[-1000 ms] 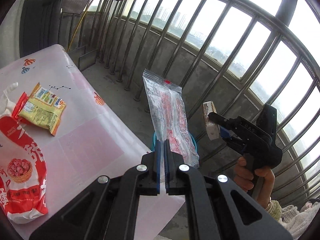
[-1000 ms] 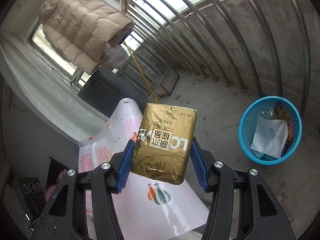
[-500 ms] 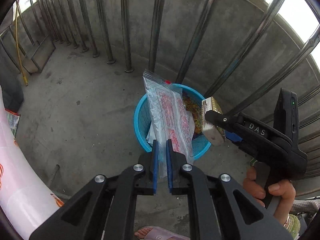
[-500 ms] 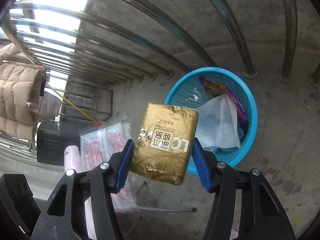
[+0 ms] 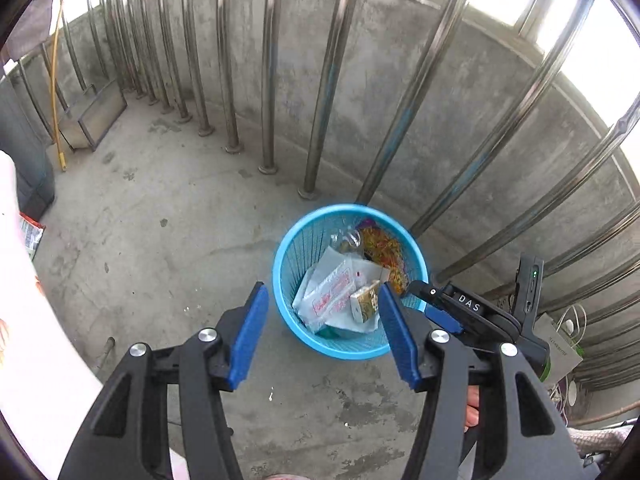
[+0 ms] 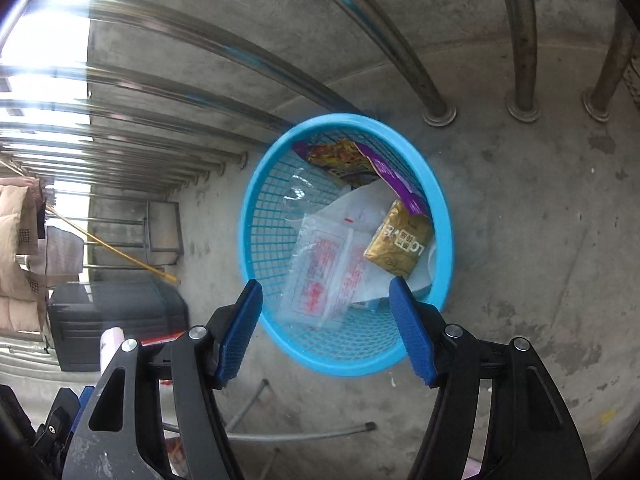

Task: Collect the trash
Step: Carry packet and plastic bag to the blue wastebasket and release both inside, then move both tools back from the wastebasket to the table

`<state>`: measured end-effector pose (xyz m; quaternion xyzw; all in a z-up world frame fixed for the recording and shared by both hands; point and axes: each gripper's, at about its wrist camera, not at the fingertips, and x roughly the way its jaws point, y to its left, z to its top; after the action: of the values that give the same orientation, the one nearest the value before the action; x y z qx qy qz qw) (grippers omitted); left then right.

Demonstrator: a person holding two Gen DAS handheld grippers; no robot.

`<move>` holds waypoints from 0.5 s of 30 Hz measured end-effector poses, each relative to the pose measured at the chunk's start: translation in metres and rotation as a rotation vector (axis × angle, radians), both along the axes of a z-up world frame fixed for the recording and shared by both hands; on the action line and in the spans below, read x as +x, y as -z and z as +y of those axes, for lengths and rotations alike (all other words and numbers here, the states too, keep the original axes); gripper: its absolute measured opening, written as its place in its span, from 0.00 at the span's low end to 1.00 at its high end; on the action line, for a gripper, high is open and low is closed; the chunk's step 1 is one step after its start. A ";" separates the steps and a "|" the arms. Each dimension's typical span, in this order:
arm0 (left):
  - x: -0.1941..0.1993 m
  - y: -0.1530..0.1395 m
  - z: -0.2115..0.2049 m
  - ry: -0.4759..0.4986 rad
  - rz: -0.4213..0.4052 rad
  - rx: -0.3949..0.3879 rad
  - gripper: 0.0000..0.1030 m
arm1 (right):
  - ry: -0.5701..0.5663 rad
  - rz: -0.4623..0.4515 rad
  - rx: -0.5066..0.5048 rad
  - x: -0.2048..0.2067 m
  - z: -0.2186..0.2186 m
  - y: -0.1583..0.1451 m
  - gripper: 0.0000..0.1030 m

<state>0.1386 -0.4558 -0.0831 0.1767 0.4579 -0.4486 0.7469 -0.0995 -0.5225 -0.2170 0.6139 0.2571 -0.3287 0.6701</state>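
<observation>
Left hand-held gripper (image 5: pixel 324 332) and right hand-held gripper (image 6: pixel 326 330) spread wide, empty, above round blue plastic mesh basket (image 6: pixel 276 168). Best lifted straight up, clear of rim, leaving gold foil packet (image 6: pixel 398 244) and clear printed bag (image 6: pixel 324 280) inside.

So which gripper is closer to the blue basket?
Right, probably. The right gripper hangs open directly over the blue basket, its fingers overlapping the rim. The left gripper hovers open above it too, apparently slightly farther back.

Basket (image 5: pixel 280 280) mouth open above; railing bars (image 5: pixel 328 92) close behind.
</observation>
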 end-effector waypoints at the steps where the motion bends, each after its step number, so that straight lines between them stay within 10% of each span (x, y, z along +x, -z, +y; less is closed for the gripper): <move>1: -0.004 -0.018 0.013 -0.026 -0.030 -0.041 0.54 | -0.006 -0.025 -0.031 0.002 0.004 -0.014 0.61; 8: -0.053 -0.113 0.137 -0.098 -0.192 -0.272 0.65 | -0.205 -0.275 -0.192 0.044 0.048 -0.115 0.61; 15: -0.093 -0.127 0.293 -0.229 -0.295 -0.301 0.72 | -0.628 -0.444 -0.327 0.101 0.137 -0.191 0.61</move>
<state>0.0453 -0.1627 0.0444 0.0740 0.2888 -0.3937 0.8695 0.0020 -0.3851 -0.0264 0.4472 0.2255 -0.0046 0.8655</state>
